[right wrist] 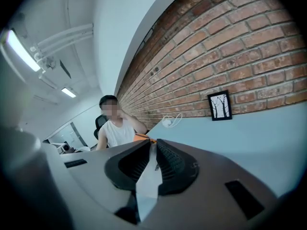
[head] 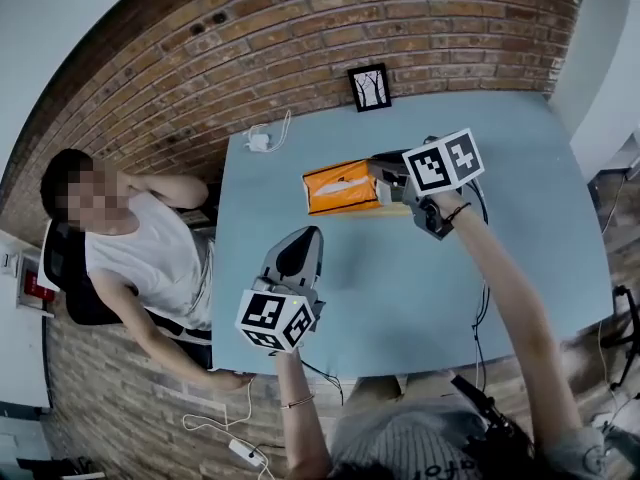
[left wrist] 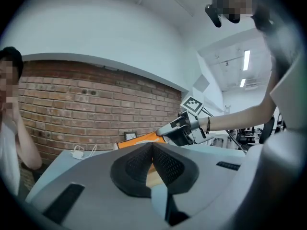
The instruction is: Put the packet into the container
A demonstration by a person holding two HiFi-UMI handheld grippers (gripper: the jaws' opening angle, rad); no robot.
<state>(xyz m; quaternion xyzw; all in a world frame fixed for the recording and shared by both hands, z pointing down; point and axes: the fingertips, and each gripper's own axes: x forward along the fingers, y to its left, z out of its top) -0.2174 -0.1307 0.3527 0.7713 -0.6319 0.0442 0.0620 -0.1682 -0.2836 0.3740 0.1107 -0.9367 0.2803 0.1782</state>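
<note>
We've got a pale blue table (head: 400, 298). Framed picture (head: 369, 87) sits at 12 o'clock and a white charger (head: 258, 141) at 10. Orange packet (head: 340, 186) is near centre, contact unclear.

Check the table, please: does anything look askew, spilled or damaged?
Nothing stands out. The orange packet looks whole, gripped at one end by the right tool; the picture frame stands upright by the wall; the white charger lies flat.

Bright, even indoor light; ceiling strip lamps (left wrist: 246, 60) glare; fisheye warp, dark vignetted edges.
</note>
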